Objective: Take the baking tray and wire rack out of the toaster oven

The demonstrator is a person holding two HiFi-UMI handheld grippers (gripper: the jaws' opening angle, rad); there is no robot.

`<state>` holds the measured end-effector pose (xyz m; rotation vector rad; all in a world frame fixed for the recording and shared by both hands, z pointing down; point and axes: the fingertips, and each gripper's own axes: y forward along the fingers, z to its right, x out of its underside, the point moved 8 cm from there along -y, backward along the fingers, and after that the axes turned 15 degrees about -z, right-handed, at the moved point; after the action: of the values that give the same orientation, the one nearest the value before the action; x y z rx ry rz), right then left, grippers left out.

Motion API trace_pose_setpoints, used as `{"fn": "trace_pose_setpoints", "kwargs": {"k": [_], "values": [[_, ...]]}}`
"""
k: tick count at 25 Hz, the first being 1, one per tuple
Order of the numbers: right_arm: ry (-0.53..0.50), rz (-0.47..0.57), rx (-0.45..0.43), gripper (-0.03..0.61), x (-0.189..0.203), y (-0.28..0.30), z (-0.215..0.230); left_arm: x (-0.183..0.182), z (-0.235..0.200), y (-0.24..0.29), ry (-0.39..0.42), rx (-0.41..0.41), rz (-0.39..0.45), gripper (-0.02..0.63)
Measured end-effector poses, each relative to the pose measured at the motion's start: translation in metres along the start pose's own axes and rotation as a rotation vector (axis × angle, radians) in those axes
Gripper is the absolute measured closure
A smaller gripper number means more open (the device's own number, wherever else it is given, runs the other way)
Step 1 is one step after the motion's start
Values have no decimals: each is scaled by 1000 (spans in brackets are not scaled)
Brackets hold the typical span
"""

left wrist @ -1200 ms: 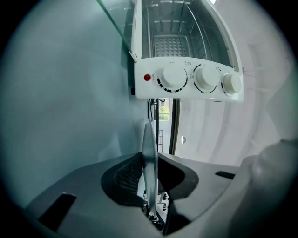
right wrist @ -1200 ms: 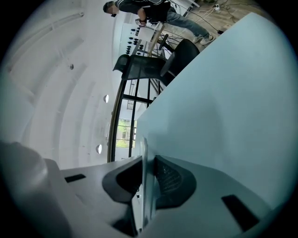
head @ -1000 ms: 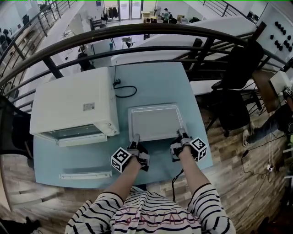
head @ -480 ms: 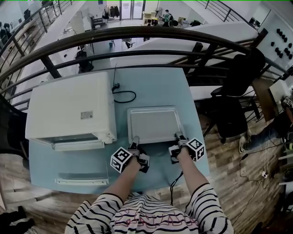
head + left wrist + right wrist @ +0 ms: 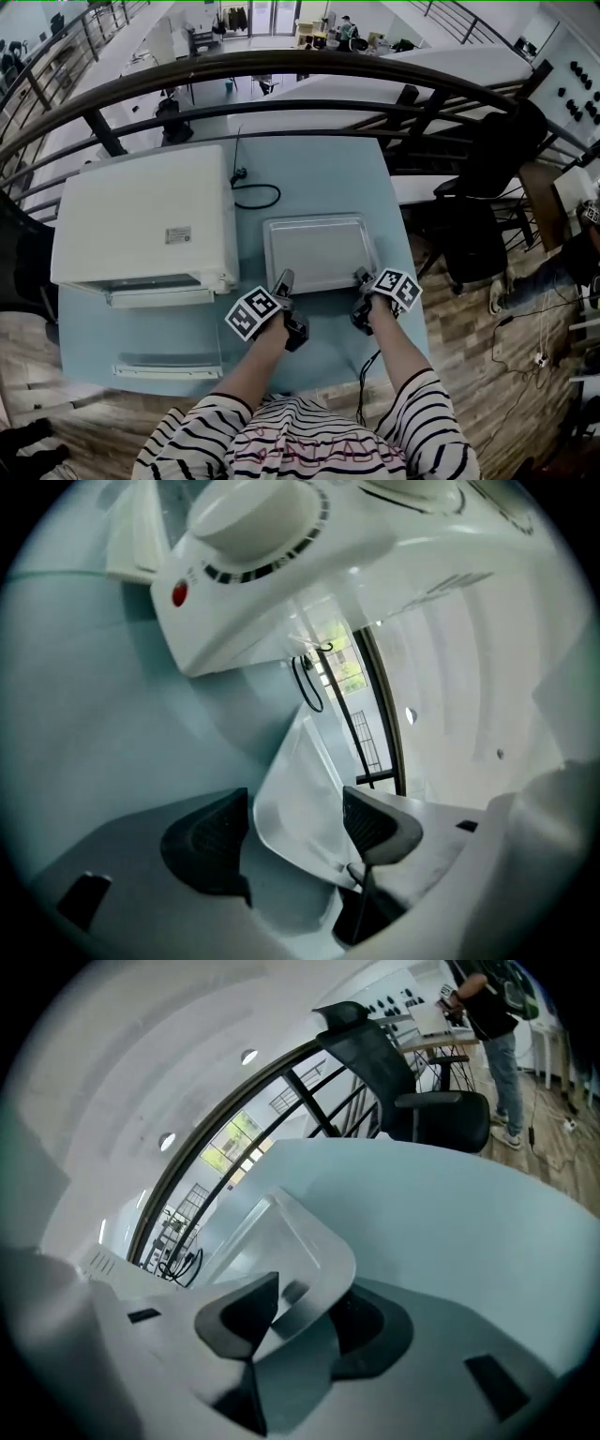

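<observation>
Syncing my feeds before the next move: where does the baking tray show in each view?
Head view: the baking tray lies at centre, on the table, right of the toaster oven.
Left gripper view: lower centre, with a near corner of the tray towards the camera.
Right gripper view: left of centre, in the lower half.
Shared landmark: the black cord beyond the tray's far edge.

a black-and-white striped top with matching sleeves, at the lower middle of the frame. the left tongs and right tongs are black, each carrying a white cube with black square markers.
</observation>
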<state>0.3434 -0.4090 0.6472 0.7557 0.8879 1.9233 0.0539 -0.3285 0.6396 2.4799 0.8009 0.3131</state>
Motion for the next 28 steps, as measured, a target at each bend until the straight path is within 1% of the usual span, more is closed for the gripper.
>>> {"fn": "trace_pose_setpoints", "kwargs": {"k": [2,4,7,9,14,20,23,26,28], "values": [[-39,-26,23,392,-3,1,-3,-1,4,2,55,-22,-25,313],[-67,-53,32,373,-4,3,-6,0,4,5,64,-21,-39,311],[-88,-107,29,312,-7,4,-13,-1,5,5,87,-39,-37,308],[-104,-139,37,294,-8,3,-15,-2,6,4,107,-55,-35,304],[-183,-186,88,284,-4,3,-15,-5,7,5,172,-85,-35,294],[-215,-250,146,264,0,0,-15,-8,8,6,207,-100,-35,295],[-237,-243,183,258,-2,-5,-13,-9,8,8,236,-105,-44,295],[-231,-217,175,258,-2,-11,-9,-8,8,7,276,-125,-60,293],[-220,-205,159,258,1,-14,-7,-7,8,6,323,-153,-77,291]]}}
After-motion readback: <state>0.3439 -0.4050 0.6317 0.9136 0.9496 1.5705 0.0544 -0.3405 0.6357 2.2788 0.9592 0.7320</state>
